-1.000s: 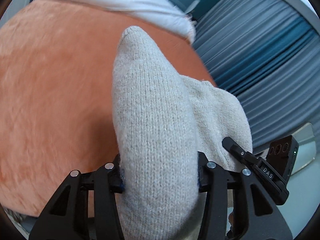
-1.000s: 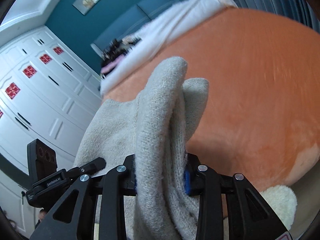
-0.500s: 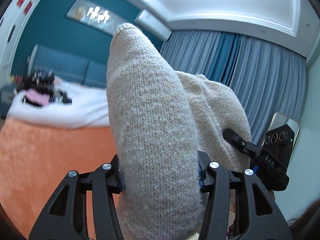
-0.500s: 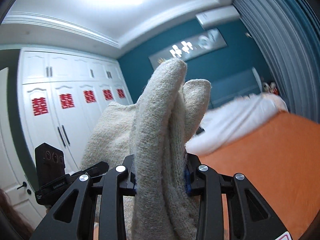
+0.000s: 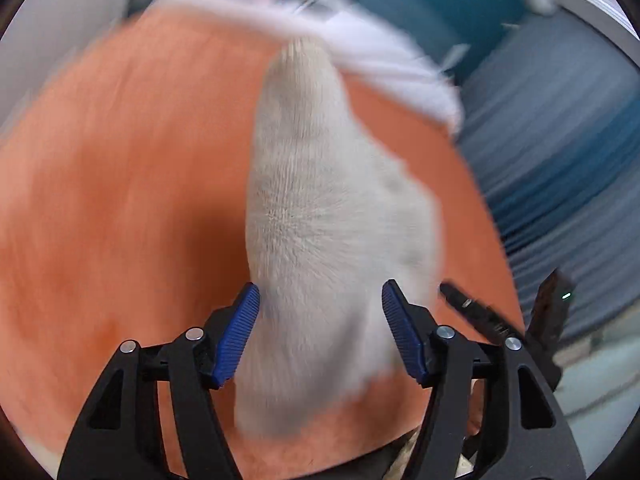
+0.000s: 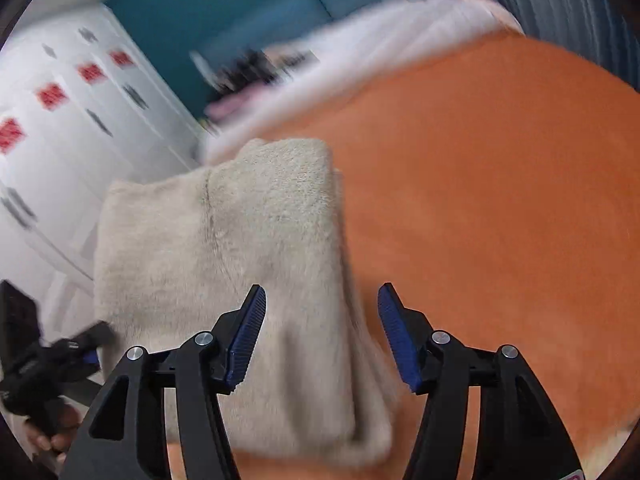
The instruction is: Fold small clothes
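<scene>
A beige knitted garment point(image 5: 328, 232) lies folded on the orange blanket point(image 5: 120, 200). It also shows in the right wrist view point(image 6: 240, 248). My left gripper point(image 5: 320, 332) is open, its blue pads point(image 5: 238, 336) standing apart on either side of the garment's near end. My right gripper point(image 6: 322, 336) is open too, with its pads point(image 6: 248, 336) astride the garment's right edge. The other gripper shows at the right edge of the left wrist view point(image 5: 500, 320) and at the left edge of the right wrist view point(image 6: 48, 360). Both views are blurred by motion.
The orange blanket point(image 6: 500, 200) covers the bed. A white cover point(image 5: 360, 48) with dark clutter point(image 6: 248, 68) lies at its far end. Grey-blue curtains point(image 5: 560, 140) hang on the right and white wardrobes point(image 6: 60, 120) stand on the left.
Both grippers have opened and let go of the garment. The views have swung down from the ceiling and walls, and the garment now lies on the orange blanket.
</scene>
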The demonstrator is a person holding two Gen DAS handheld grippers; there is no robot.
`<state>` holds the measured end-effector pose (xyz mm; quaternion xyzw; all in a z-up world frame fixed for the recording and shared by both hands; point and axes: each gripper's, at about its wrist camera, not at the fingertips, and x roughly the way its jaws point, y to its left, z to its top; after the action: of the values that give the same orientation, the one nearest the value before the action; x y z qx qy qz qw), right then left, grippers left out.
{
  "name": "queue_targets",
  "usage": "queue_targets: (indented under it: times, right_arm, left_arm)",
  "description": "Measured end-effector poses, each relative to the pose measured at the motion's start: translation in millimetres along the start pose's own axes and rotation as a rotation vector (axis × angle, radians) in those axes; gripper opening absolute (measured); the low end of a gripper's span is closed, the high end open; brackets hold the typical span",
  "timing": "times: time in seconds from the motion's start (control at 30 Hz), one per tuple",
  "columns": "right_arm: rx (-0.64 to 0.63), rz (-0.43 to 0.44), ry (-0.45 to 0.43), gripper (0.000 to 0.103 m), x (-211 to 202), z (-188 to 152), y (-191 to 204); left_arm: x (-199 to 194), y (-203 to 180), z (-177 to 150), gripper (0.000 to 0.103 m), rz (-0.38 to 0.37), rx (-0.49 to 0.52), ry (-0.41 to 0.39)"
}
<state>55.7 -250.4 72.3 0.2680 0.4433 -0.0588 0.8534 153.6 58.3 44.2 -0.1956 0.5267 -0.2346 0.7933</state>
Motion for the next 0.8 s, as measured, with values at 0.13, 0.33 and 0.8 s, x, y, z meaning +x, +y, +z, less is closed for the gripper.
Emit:
queue_targets:
  times: [0.13,0.33,0.8]
  right_arm:
    - [0.078,0.007,0.135,0.049,35.3,-53.6,-34.4]
    - [0.07,0.047,0.066,0.078,42.3,-16.8,-25.3]
    - [0.001,0.271,0.099,0.028,83.4,31.6,43.0]
  left_arm:
    - [10.4,54.9,-27.3,0.064,0.033,-0.149,-0.013]
    - [9.4,54.4,2.6,0.091,0.019,-0.143,-0.142]
    - [30.5,55.5,46.6,0.042,-0.086,-0.198,-0.072]
